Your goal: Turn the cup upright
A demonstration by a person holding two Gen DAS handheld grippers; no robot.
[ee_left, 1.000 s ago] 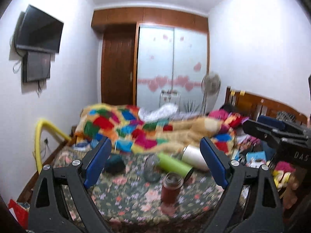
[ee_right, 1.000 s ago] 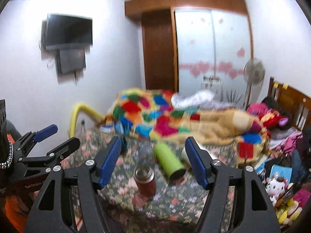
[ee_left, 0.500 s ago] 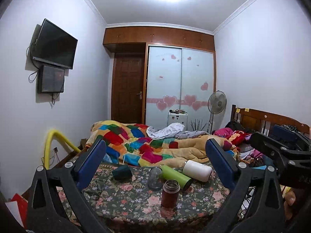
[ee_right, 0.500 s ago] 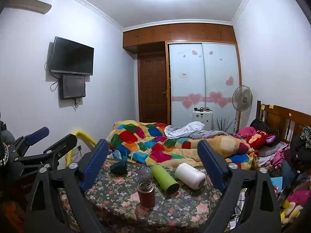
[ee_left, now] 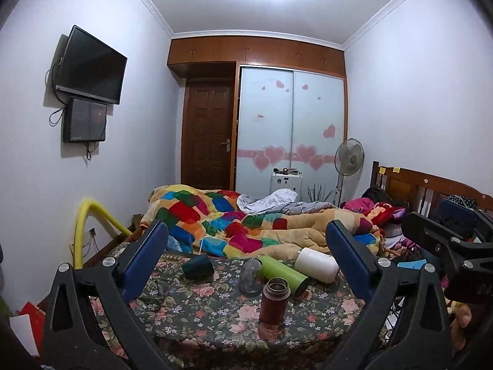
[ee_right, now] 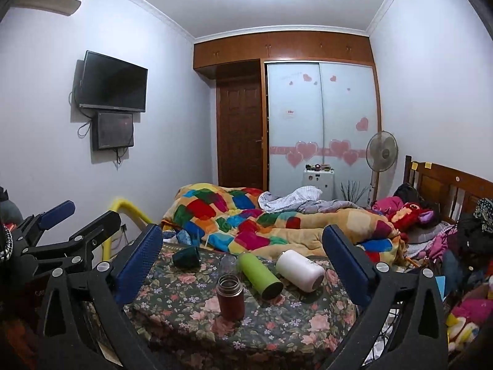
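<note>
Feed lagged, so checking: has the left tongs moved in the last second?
Yes. The left tongs tilted up and drew back: the flowered table and wall TV sit lower in the left wrist view.

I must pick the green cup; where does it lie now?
In both views the green cup lies on its side mid-table, between the clear glass jar and the white cup.

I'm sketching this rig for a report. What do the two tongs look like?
Both the left tongs and right tongs match: black plastic frames with triangular cut-outs, silver screw heads, and flat blue ribbed pads. No cables or sleeves show.
</note>
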